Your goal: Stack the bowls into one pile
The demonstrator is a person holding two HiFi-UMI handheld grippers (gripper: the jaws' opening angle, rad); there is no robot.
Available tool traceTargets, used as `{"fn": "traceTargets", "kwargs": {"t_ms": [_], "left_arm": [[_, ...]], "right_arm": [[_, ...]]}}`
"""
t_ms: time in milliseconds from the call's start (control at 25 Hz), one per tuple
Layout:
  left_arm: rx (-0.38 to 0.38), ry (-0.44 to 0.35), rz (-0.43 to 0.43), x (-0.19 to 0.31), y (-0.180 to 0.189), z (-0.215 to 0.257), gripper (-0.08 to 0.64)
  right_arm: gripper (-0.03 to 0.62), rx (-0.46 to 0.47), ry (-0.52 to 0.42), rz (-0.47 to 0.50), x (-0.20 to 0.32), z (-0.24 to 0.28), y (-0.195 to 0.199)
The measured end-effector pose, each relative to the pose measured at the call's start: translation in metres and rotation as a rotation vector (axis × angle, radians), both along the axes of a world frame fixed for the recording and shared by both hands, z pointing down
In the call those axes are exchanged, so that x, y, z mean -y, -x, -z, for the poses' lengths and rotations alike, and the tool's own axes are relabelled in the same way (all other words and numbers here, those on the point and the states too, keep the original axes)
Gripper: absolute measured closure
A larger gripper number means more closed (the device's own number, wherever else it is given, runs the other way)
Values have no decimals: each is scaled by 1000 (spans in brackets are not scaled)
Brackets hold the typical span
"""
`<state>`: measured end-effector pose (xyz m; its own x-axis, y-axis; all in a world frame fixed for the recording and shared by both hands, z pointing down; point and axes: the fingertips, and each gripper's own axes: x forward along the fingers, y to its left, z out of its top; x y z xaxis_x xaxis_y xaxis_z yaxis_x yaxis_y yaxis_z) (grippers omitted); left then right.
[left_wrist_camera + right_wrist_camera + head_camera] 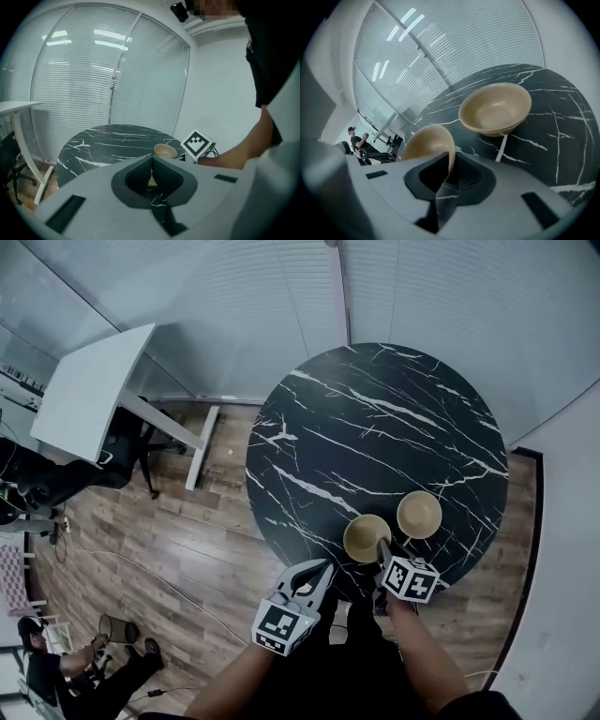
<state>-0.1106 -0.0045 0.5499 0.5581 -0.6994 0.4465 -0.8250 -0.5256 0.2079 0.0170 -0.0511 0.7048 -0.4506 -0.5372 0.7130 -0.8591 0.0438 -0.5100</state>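
Two tan bowls on a round, black, white-veined counter [375, 427], near the edge closest to the person. The near bowl [366, 538] and the far bowl [419, 514] stand just beside each other, both mouth-up and empty; no pile is formed yet.

The right claw [450, 159] pinches the near bowl by its rim, one pad inside the wall and one outside, at the side facing the person. The left claw [151, 158] is pressed together with nothing in it and hangs off the counter's edge, short of both bowls.

Handling, as a judgement: the bowls look thin-walled, rigid and light, with a smooth, possibly slippery finish. A rim pinch is the workable hold, since the body is too wide for the claw. Held at one point on the rim, the bowl is likely to droop or swing, so the pads should sit deep over the lip. Because the two match in shape, one should nest readily in the other.
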Motion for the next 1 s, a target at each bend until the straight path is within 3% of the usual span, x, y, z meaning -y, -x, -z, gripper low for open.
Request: {"fn": "traceTargets", "kwargs": {"t_ms": [240, 480, 760, 1000], "left_arm": [[-20, 53, 25, -8, 4, -14, 546], [-36, 53, 44, -3, 2, -14, 546], [15, -19, 112, 8, 3, -7, 546], [34, -65, 38, 23, -18, 6, 546]], "right_arm": [[569, -40, 16, 64, -4, 0, 5], [571, -56, -21, 122, -11, 17, 1], [571, -87, -125, 176, -9, 59, -10], [571, -72, -158, 192, 8, 76, -23]]}}
